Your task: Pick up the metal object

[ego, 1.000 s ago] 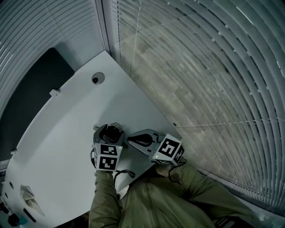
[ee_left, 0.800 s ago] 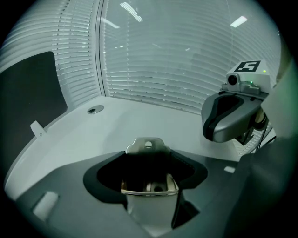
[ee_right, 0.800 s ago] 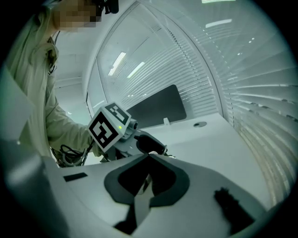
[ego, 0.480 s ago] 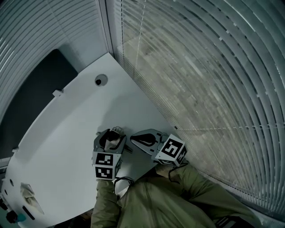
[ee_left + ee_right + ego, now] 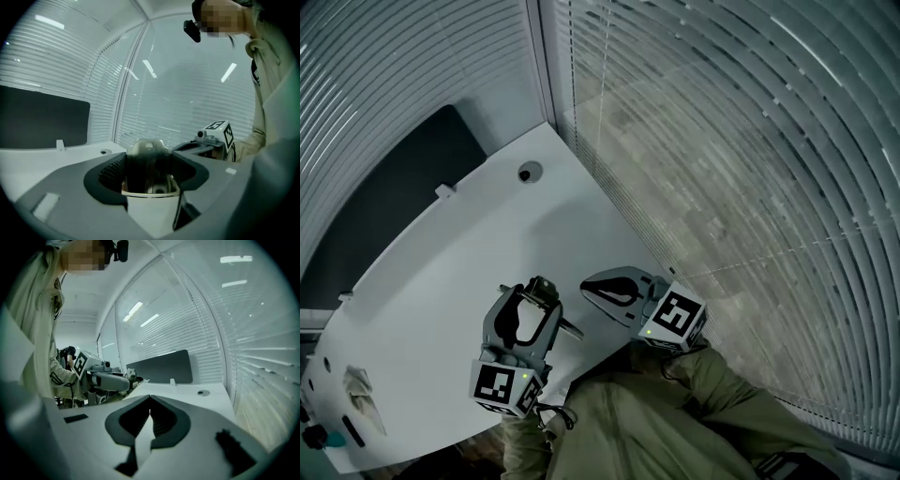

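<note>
Sleeves (image 5: 619, 427) in olive cloth sit nearest us, at the near edge of the white table (image 5: 441, 272). Over that near edge we note the left gripper (image 5: 534, 292), its jaws spread wide and clamped on the metal object (image 5: 147, 151), a bent bracket standing upright between the ribbed pads. Just to its right, over the table's near right side, the right gripper (image 5: 150, 404) has its jaws closed together with nothing in them. Farther out, near the table's far corner, we see a round grommet hole (image 5: 526, 172). Beyond the table's far left edge stands a dark panel (image 5: 403, 197); slatted blinds (image 5: 750, 141) run along its right.
</note>
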